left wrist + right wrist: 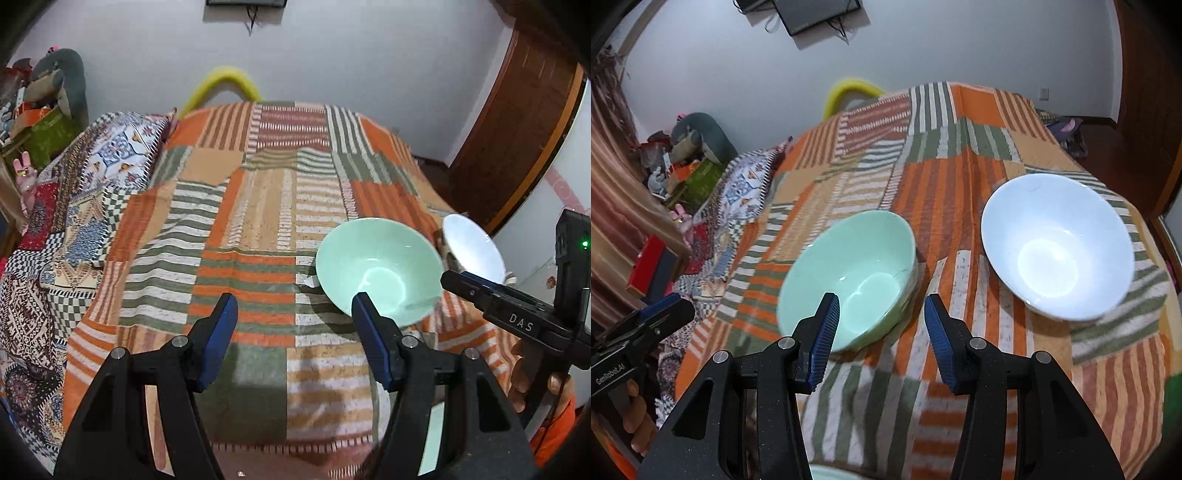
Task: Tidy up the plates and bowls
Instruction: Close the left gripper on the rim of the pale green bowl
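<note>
A mint-green bowl [376, 266] [849, 273] stands upright on the patchwork-covered bed. To its right stands a white bowl [472, 247] [1056, 247], a little apart from it. My left gripper [293, 314] hovers open over the cloth just left of the green bowl, with nothing between its blue pads. Its right fingertip [364, 314] overlaps the bowl's near rim in the picture. My right gripper [881, 314] is open above the green bowl's near right rim. That rim shows between the pads, and they do not press on it. Both bowls are empty.
The striped orange, green and white bedspread [258, 229] covers the whole surface. A patterned quilt [74, 229] lies along its left side. Cluttered boxes and a grey soft toy [698, 140] sit far left. A wooden door [517, 129] stands at the right. A hand [635, 417] holds the other gripper.
</note>
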